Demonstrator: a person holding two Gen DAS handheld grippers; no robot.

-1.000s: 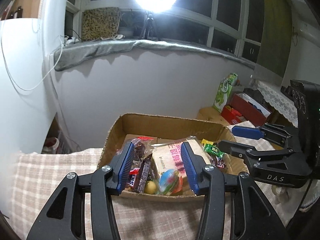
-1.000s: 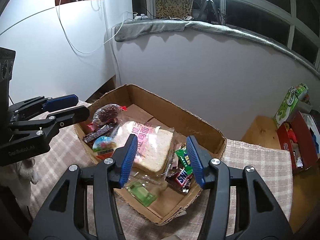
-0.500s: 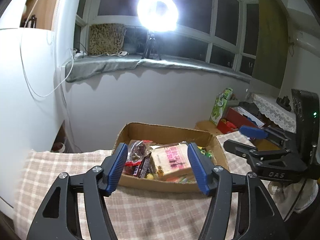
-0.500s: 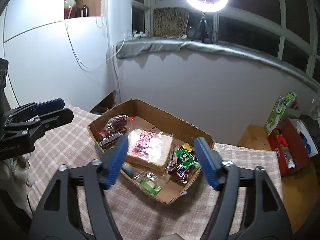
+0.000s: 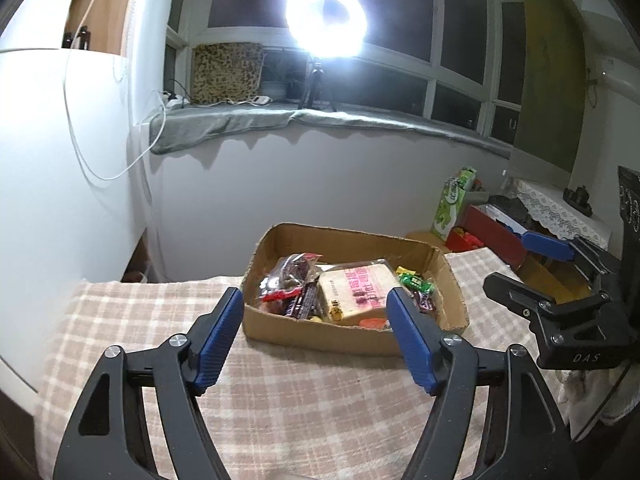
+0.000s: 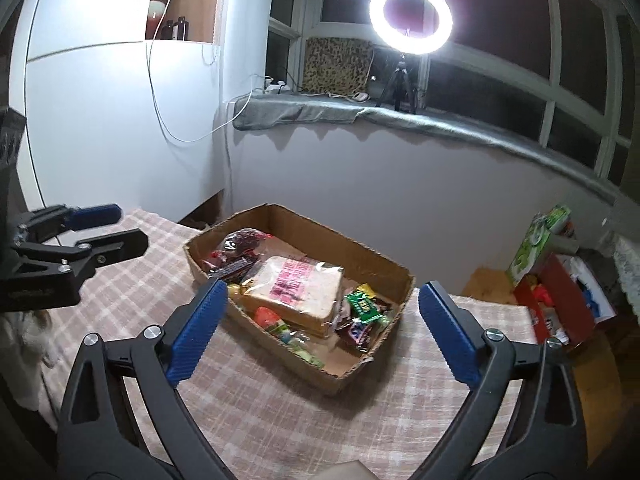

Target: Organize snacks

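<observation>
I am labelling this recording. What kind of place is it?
Probably a room in a home, by a window at night: a plaid cloth under a cardboard box of snacks, a padded windowsill and a ring light.

Checked cloth-covered table (image 5: pixel 304 400); cardboard box (image 5: pixel 320 338) directly on it

1. Left gripper (image 5: pixel 316 312) up front, blue pads (image 5: pixel 218 340) wide apart, nothing between them.
2. Cardboard box (image 5: pixel 320 340) just past the pads, sitting on a checked cloth (image 5: pixel 288 400).
3. In the box: wrapped bread with pink writing (image 5: pixel 358 294), a dark red bag (image 5: pixel 290 274), a green candy pack (image 5: pixel 416 282).
4. Right gripper (image 5: pixel 532 264) off to the right side, beside the box, jaws apart and holding nothing.
5. Bright ring light (image 5: pixel 326 20) up on the window ledge.
</observation>
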